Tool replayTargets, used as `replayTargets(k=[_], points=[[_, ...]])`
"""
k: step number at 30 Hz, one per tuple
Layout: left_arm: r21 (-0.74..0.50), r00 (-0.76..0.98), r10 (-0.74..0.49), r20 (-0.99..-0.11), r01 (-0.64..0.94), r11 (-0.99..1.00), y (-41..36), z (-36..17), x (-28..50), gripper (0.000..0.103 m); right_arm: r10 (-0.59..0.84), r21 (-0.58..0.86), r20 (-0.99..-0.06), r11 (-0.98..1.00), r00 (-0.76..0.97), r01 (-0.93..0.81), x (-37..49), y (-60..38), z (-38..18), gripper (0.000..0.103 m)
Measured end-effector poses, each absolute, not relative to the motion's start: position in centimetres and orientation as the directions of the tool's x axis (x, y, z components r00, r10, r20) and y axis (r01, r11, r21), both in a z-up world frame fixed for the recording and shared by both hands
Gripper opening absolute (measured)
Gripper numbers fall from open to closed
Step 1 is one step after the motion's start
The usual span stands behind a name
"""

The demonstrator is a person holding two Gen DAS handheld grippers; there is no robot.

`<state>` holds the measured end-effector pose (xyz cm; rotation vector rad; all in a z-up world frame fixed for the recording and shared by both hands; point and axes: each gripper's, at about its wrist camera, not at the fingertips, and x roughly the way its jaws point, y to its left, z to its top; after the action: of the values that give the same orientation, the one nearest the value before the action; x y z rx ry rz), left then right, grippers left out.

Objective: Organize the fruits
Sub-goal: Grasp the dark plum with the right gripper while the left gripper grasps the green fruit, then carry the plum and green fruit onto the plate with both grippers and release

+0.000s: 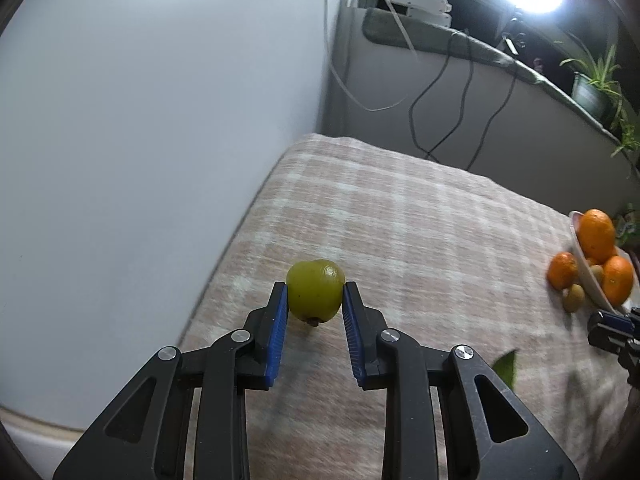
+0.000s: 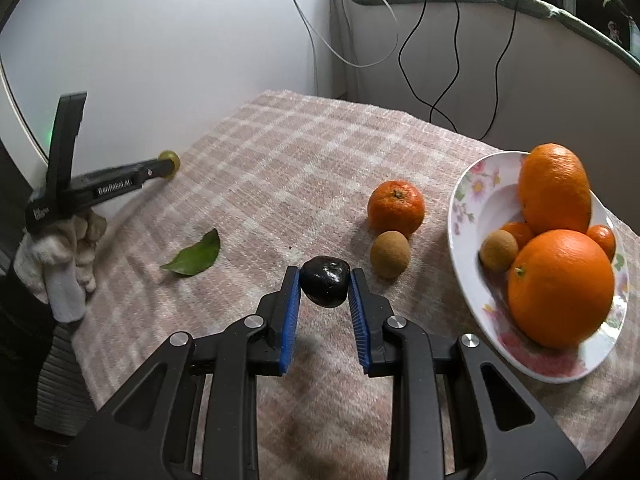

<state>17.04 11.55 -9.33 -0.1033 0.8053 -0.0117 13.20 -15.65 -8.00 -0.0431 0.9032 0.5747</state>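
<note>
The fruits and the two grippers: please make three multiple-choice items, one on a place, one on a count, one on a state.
1. Where does the loose mandarin lie?
A. on the cloth, left of the plate
B. on the plate
C. on the leaf

2. How many big oranges are on the plate?
A. none
B. two
C. five

3. What is the state of the right gripper?
A. open, empty
B. shut on a dark fruit
C. shut on the leaf

Key: 1 A, it sits on the cloth apart from the plate's rim. 2 B, two big oranges show. 3 B, its pads press the dark fruit.
</note>
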Motion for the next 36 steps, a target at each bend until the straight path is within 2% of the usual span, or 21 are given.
replayTargets(k=[9,20,36], points=[[-0.154,0.715,-0.169,-0.678,0.086,0.984,7.9,-7.2,15.3,0.025,0.487,0.253,-0.706,0.851,0.514,-0.459,11.4,-19.8,-6.1,0.025],[-0.182,0.691,-0.298,-0.658,0.238,0.954,1.6,-5.6,14.0,0.025,0.452,0.263,-0.672,0.886,0.587,-0.381,10.8,-25.9,-4.2,0.025],[-0.206,0.657,-0.388,-0.647,0.339,0.918,-5.4,-4.6,15.5,0.025,0.364,0.25,-0.666,0.931,0.652,-0.265,12.0,-33.9,-3.7,0.025]])
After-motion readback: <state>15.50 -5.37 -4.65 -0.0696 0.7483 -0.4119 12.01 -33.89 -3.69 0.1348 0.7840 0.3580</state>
